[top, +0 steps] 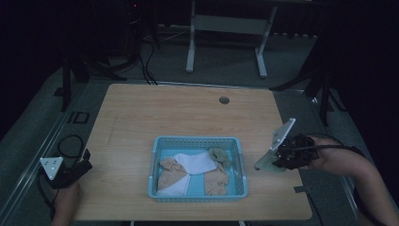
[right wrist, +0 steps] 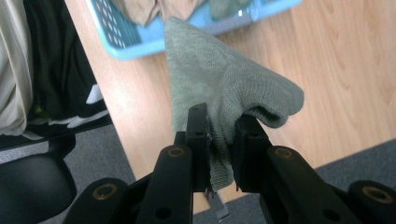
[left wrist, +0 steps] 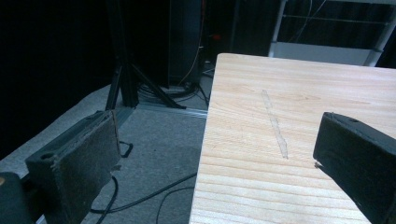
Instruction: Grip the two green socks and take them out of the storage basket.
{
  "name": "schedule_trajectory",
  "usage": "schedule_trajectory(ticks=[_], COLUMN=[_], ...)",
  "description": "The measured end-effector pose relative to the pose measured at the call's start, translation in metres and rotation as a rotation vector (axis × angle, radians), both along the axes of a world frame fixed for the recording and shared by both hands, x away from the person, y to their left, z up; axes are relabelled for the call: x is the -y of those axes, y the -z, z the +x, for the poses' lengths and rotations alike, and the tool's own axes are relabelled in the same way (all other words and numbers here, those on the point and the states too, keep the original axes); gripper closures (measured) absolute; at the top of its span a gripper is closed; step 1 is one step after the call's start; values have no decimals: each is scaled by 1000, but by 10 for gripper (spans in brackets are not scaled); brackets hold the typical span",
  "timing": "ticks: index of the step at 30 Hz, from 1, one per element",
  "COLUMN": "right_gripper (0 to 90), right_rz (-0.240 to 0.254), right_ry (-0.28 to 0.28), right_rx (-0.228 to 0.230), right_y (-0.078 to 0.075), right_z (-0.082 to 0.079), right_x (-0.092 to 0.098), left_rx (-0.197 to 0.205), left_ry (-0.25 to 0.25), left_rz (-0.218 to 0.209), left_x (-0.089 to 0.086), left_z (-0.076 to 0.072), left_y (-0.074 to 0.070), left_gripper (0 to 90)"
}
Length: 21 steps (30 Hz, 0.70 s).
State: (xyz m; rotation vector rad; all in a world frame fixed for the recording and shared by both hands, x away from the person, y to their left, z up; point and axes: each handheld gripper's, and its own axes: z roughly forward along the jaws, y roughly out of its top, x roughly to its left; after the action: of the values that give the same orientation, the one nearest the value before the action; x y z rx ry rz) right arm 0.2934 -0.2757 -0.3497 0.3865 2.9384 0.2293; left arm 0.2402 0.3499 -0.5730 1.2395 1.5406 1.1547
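A light blue plastic basket (top: 238, 151) sits on the wooden table (top: 188, 113) near its front edge, holding tan, white and green socks (top: 197, 165). My right gripper (top: 277, 160) hovers to the right of the basket, near the table's right edge, shut on a grey-green sock (right wrist: 219, 88) that hangs from its jaws above the tabletop. That same sock (top: 266, 163) pokes out to the left of the gripper in the high view. My left gripper (top: 77, 169) rests at the table's front left corner, jaws wide apart with nothing between them; its pads (left wrist: 84, 158) straddle the table's left edge.
The basket's corner (right wrist: 126, 46) lies beyond the held sock. A cable hole (top: 224, 100) marks the far side of the table. Tripod legs and cables stand on the grey floor (left wrist: 154, 154) to the left, and a white desk frame (top: 226, 28) stands behind the table.
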Motion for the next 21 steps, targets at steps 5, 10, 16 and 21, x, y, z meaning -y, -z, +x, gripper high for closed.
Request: schedule_trajectory(ticks=[5, 10, 16, 21], right_gripper=[788, 788, 787, 783], right_rz=[10, 6, -10, -34], right_ry=[29, 45, 75, 110], right_rx=[-14, -71, -133, -154], right_y=[12, 38, 82, 112], right_z=[-7, -7, 4, 16], right_x=[14, 21, 26, 29], left_rx=[0, 0, 1, 0], left_ry=[-1, -1, -1, -1], left_rz=[0, -1, -1, -1], left_x=[0, 0, 0, 0], left_z=[0, 0, 0, 0], left_y=[0, 0, 0, 0], left_gripper=[7, 7, 7, 7])
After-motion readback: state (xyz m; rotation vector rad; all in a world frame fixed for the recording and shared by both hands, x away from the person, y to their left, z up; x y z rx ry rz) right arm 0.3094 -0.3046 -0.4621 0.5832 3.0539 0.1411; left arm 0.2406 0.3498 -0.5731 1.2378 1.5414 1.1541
